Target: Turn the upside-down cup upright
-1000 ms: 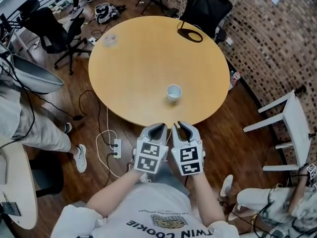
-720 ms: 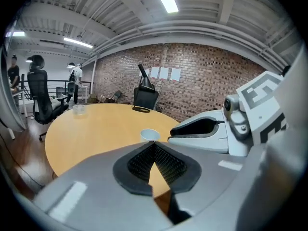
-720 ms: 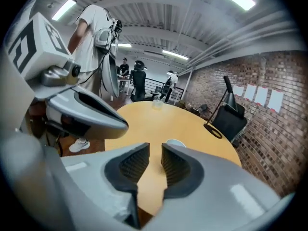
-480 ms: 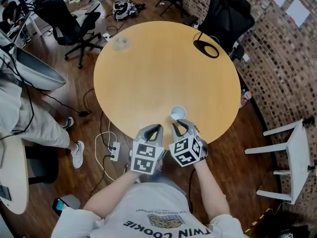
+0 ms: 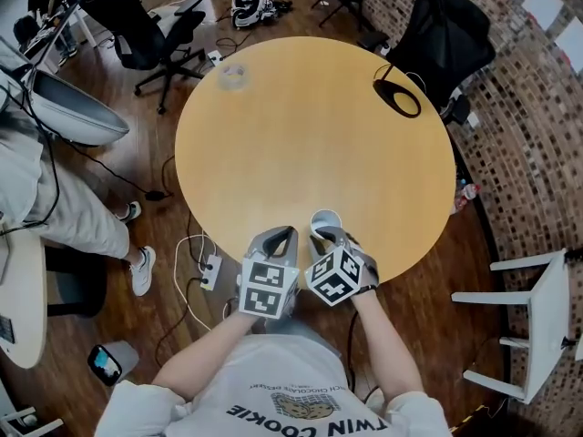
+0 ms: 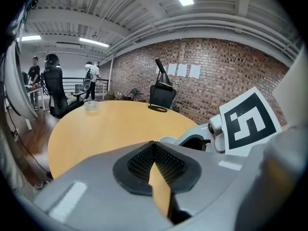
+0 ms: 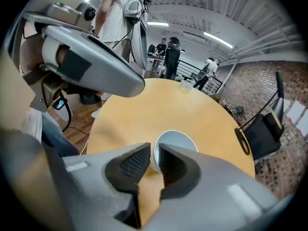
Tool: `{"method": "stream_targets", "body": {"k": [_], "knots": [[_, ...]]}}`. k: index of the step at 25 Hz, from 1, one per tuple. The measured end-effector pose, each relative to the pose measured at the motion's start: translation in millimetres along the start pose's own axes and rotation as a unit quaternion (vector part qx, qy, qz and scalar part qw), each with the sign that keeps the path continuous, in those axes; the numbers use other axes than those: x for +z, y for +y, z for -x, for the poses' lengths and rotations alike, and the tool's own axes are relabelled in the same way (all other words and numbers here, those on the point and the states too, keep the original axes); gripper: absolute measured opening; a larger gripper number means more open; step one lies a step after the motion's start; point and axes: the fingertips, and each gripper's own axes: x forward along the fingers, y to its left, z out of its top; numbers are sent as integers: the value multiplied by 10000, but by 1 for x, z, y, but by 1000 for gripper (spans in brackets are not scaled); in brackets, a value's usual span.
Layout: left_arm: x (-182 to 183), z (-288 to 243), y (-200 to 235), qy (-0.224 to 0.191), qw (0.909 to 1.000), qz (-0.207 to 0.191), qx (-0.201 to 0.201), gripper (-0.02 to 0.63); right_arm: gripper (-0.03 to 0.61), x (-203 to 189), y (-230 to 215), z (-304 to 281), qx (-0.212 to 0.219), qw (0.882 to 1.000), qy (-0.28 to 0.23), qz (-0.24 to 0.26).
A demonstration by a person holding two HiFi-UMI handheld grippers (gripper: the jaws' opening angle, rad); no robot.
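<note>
A white paper cup [image 5: 325,218] stands near the front edge of the round wooden table [image 5: 301,126]. Its top face shows a white rim around a pale bluish round [image 7: 176,142]; I cannot tell whether that is the mouth or the base. My right gripper [image 5: 330,235] points steeply down at it, rolled to one side. Its jaws are closing with a narrow gap left, and the cup's near wall sits between the pads [image 7: 153,159]. My left gripper [image 5: 282,235] hovers just left of the cup at the table's edge, pads together [image 6: 155,150] and holding nothing. The cup's rim [image 6: 167,139] shows beyond it.
A black looped item [image 5: 398,96] lies at the table's far right, and a small clear container [image 5: 233,76] at the far left. Black office chairs [image 5: 146,25] stand behind the table. A person [image 5: 55,208] is at the left, a white chair [image 5: 547,299] at the right, and a power strip with cables [image 5: 211,267] on the floor.
Both grippers moved forward from in front of the body to the table's front edge. The right one rolled, tipped down and came onto the cup.
</note>
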Motion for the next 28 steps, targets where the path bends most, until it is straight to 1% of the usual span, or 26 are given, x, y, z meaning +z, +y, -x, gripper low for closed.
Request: {"method": "stream_targets", "body": {"k": [3,5,7,9,10,11,12,13,15,16,17,18,23,25,27,28], "knots": [[2,-5,-2,20,10000,3,95,3,21,2,0,0,209,9997,-85,-68],[5,-8,-2,16,9999,-20,164,3,20,5,1,3,376,9990,-182,-169],[10,-9,-1,5,9997,-58,220,3,20,9,-1,9,499,9975,-336,-377],[15,-10,0,-12,9996,-93,268,3,20,14,-3,16,658,9920,-628,-870],[18,-11,1,-14,9995,-114,287,3,20,17,-4,19,782,9854,-838,-1259],[20,-11,2,-17,9995,-136,300,3,20,19,-5,22,935,9746,-1074,-1728],[22,-12,3,-25,9994,-154,309,3,20,21,-7,24,1111,9588,-1322,-2256],[24,-13,3,-38,9994,-164,315,3,20,22,-10,27,1294,9378,-1571,-2813],[28,-17,4,-55,9993,-175,311,3,20,21,-17,29,1591,8863,-2000,-3862],[30,-19,4,-54,9994,-188,294,3,20,18,-21,28,1680,8608,-2150,-4296],[32,-20,5,-45,9994,-209,264,3,20,15,-25,26,1734,8382,-2254,-4653],[33,-22,5,-29,9995,-233,226,3,20,11,-27,24,1767,8187,-2327,-4944],[38,-33,9,58,9995,-315,28,3,20,-8,-37,14,1886,7298,-2625,-6023],[40,-36,13,71,9993,-366,-62,3,21,-14,-38,9,1888,7031,-2720,-6293],[42,-39,16,71,9990,-415,-154,3,21,-19,-38,3,1887,6795,-2771,-6526],[43,-40,17,69,9988,-436,-203,3,21,-21,-38,1,1859,6694,-2782,-6632]]}}
